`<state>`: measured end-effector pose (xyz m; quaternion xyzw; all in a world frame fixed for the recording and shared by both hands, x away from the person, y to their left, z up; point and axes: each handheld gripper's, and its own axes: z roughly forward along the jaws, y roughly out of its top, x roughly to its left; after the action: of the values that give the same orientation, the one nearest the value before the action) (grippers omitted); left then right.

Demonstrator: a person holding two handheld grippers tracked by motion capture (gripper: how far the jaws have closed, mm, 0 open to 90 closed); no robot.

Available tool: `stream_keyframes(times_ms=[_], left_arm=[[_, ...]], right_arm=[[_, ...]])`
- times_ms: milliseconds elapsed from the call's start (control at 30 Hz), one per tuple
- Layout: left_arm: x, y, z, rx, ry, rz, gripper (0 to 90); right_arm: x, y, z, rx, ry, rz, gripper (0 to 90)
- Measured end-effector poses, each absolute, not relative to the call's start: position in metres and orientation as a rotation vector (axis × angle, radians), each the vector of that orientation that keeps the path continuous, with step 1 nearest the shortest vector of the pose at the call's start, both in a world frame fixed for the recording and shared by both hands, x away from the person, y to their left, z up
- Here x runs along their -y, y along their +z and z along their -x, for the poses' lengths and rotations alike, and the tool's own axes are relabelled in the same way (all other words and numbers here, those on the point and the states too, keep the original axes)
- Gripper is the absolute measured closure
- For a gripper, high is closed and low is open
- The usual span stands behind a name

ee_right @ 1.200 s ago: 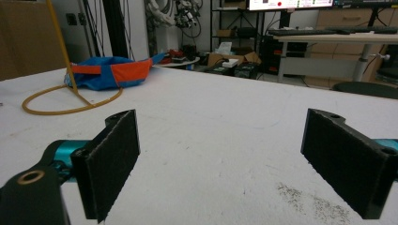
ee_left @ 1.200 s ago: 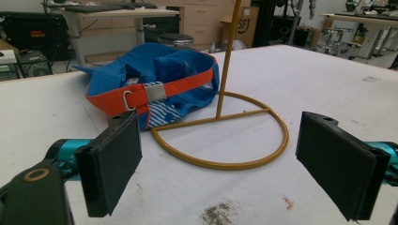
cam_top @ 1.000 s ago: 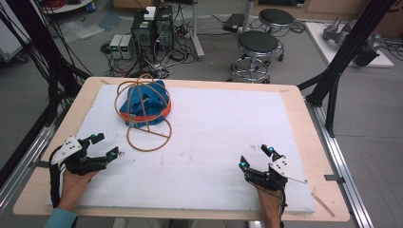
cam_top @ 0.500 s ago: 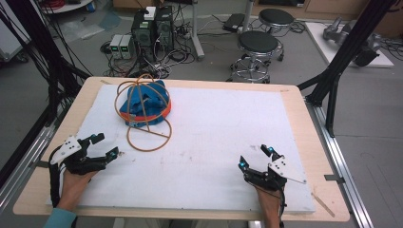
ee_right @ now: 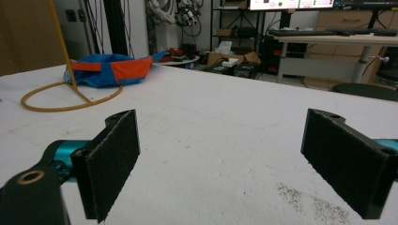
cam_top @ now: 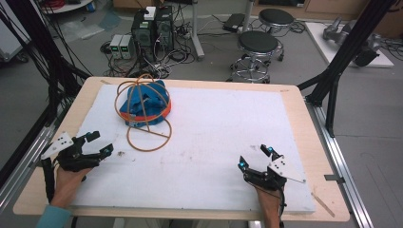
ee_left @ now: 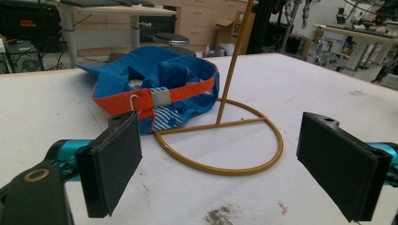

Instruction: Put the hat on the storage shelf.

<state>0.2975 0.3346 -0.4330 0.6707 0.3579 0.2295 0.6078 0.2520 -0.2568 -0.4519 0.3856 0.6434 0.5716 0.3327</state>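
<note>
A wooden table (cam_top: 57, 137) carries a white mat (cam_top: 228, 128) that covers most of its top. On the mat, in the upper left of the high view, sits a blue and orange cap (cam_top: 145, 107), with the ring base of a yellow wire stand (cam_top: 148, 135) beside it.

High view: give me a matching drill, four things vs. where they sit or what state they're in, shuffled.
Things:
1. blue and orange fabric cap
2. yellow wire stand with ring base
3. left gripper
4. right gripper

Places or states:
A. open, near right part of the white table mat
B. open, near left edge of the mat
C. far left of the mat, crumpled beside the stand's upright
D. ring base flat on the mat, domed hoops rising over the cap

Pairs: 1-C, 2-D, 3-B, 4-A
</note>
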Motion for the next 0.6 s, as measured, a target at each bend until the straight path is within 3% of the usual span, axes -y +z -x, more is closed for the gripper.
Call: stream_keyframes(times_ms=[600], left_arm=[[-0.344,-0.373,-0.339,-0.776,0.552,-1.705,14.9]], right_arm=[[0.256,-0.452,-0.253,-1.686,1.488,-1.006,10.8]])
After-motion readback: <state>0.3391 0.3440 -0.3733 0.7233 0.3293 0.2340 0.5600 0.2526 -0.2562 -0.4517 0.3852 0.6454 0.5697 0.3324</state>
